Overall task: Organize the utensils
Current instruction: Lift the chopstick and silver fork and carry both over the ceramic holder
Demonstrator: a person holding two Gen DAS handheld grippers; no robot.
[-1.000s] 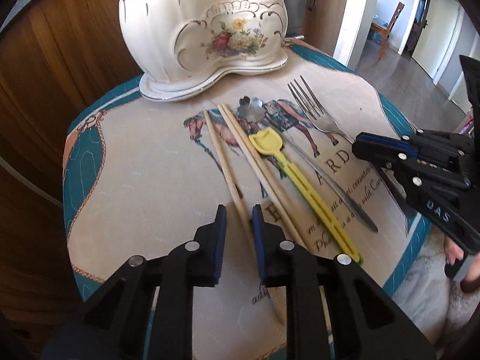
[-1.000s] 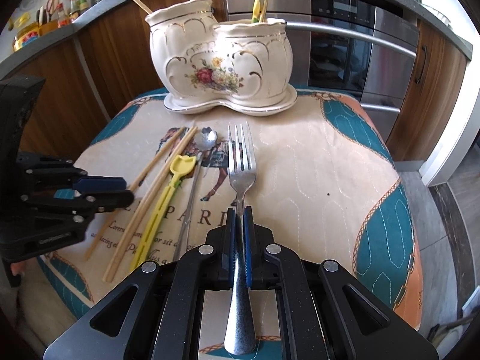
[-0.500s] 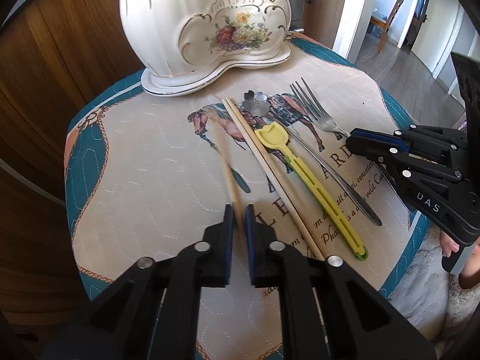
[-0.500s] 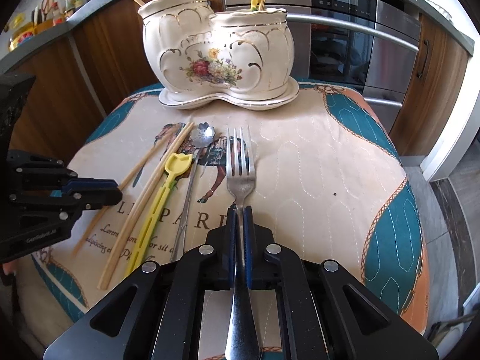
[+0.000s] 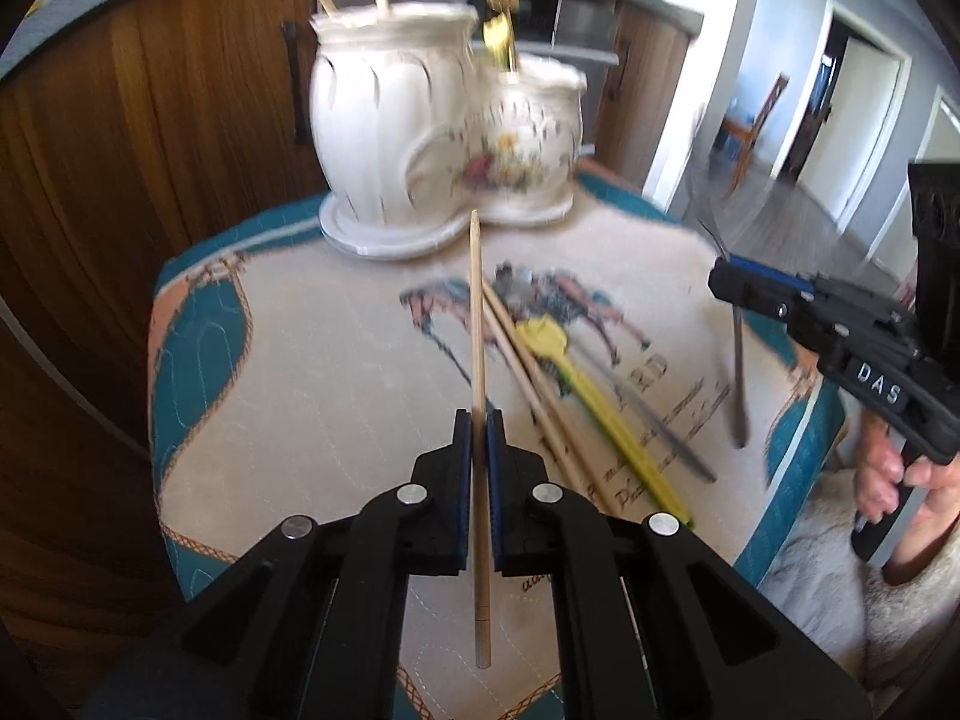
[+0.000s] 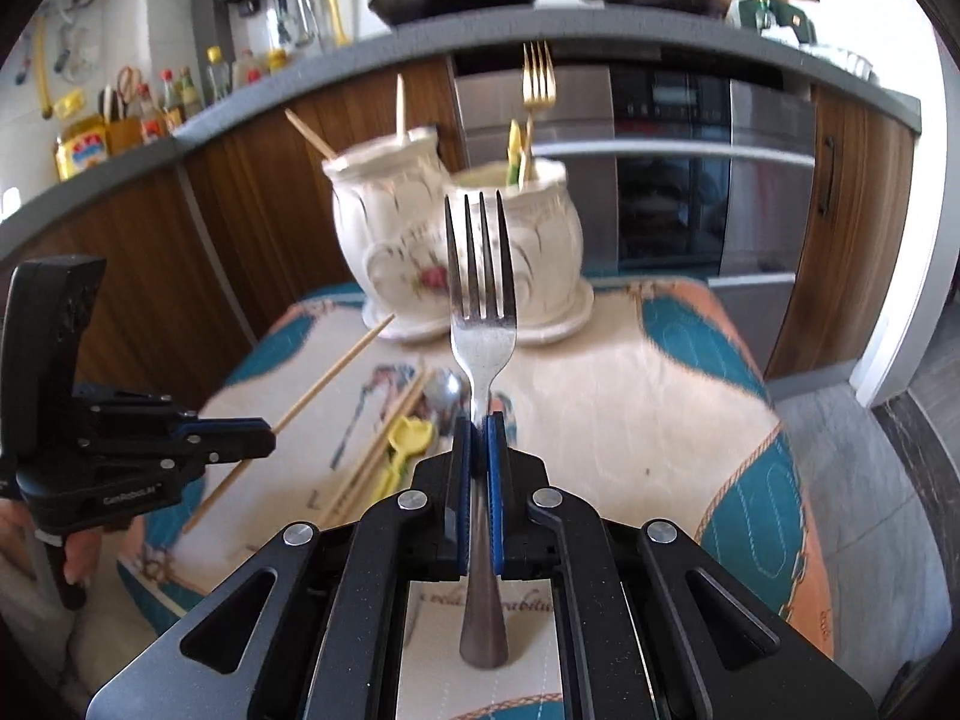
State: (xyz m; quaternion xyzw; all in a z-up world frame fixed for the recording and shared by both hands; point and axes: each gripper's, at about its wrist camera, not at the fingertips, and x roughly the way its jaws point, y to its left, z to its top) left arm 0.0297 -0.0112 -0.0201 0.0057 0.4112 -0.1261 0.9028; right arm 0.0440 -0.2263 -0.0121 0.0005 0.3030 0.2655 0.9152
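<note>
My left gripper [image 5: 478,420] is shut on a wooden chopstick [image 5: 477,312], lifted off the mat and pointing at the white floral utensil holder [image 5: 444,144]. In the right wrist view my right gripper [image 6: 478,423] is shut on a silver fork [image 6: 480,276], tines up, in front of the holder [image 6: 462,246]. Two more chopsticks [image 5: 528,372], a yellow utensil [image 5: 576,384] and a metal spoon [image 6: 444,390] lie on the mat. The holder carries chopsticks, a gold fork [image 6: 538,84] and a yellow piece. Each gripper shows in the other's view: the right gripper [image 5: 726,285], the left gripper [image 6: 267,444].
The quilted mat [image 6: 630,396] with teal corners covers a small table. Wooden cabinets [image 5: 150,150] and an oven [image 6: 690,180] stand behind it. Pans and bottles sit on the counter above. A hand [image 5: 888,480] grips the right tool's handle.
Both grippers have risen and tilted up. The left one closed on a chopstick and lifted it off the mat. The fork in the right one has come off the mat too.
</note>
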